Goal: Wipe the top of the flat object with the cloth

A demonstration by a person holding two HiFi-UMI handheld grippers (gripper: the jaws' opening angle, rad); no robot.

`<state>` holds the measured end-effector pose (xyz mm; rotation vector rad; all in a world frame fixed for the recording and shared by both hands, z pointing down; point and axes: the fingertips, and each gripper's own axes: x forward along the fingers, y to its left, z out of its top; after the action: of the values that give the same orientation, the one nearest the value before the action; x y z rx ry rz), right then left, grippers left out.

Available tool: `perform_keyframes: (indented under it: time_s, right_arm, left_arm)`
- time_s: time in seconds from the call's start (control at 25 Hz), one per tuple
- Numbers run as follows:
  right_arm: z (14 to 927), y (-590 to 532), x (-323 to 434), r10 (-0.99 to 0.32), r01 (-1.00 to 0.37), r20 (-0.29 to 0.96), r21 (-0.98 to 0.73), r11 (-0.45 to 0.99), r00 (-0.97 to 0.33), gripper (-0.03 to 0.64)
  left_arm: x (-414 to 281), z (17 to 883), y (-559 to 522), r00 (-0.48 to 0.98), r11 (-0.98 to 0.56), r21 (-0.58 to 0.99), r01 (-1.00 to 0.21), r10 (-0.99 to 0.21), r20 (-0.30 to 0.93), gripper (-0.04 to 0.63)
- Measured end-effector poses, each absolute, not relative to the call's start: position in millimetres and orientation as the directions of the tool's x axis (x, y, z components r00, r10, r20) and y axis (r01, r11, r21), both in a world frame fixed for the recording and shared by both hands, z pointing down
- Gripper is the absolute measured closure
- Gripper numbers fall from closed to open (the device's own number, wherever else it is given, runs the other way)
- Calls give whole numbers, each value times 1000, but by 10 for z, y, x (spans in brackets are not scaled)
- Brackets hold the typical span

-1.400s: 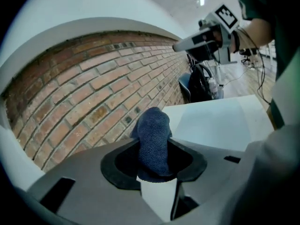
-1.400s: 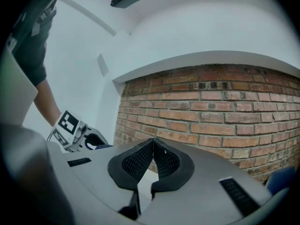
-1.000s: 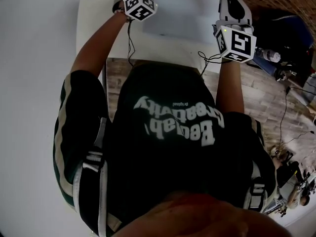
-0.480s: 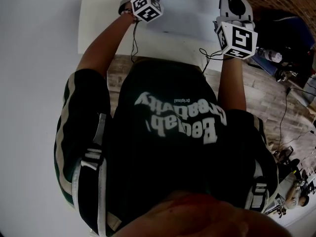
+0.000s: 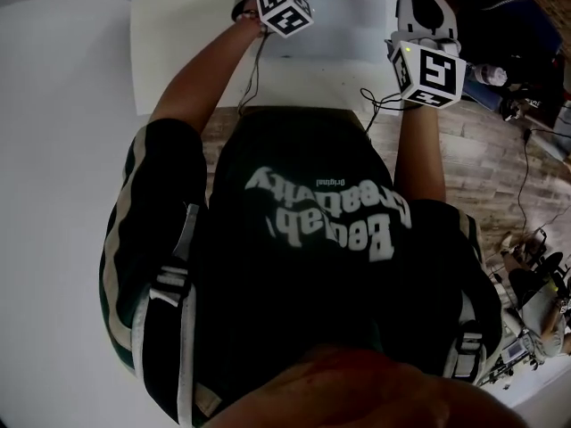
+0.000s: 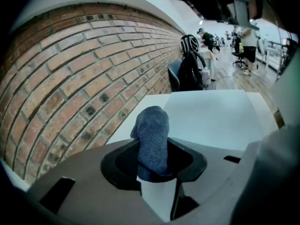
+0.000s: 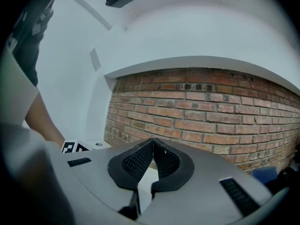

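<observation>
Left tongs (image 6: 153,165) are clamped on the blue cloth (image 6: 152,135) over the white surface (image 5: 178,61) by a brick wall (image 7: 211,107), right tongs (image 7: 152,161) pinched together, empty.

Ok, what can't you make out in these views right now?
Left gripper view: whether the cloth touches the flat object; the contact is hidden under the body of the left gripper.
Head view: the left gripper's jaws, behind its marker cube; the flat object's far part, cut off by the top edge.
Right gripper view: the right gripper faces the brick wall, flat object out of frame.
</observation>
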<state>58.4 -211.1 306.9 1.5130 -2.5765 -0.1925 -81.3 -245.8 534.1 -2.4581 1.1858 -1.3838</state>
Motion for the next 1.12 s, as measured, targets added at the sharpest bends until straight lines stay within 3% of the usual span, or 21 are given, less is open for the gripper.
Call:
perform_keyframes:
  time_s: [0.64,1.12]
  right_arm:
    - [3101,-1880,1335,-934,-908,87,217,358,-347,621]
    - [3098,-1829,1409,-934,-910,84,210,356,-346,621]
  left_arm:
    - [640,5337,-2460,466,-815,-372,-445,-565,680,448]
    - [691,5273,-1928,506,-865,-301,-402,-483,715,448]
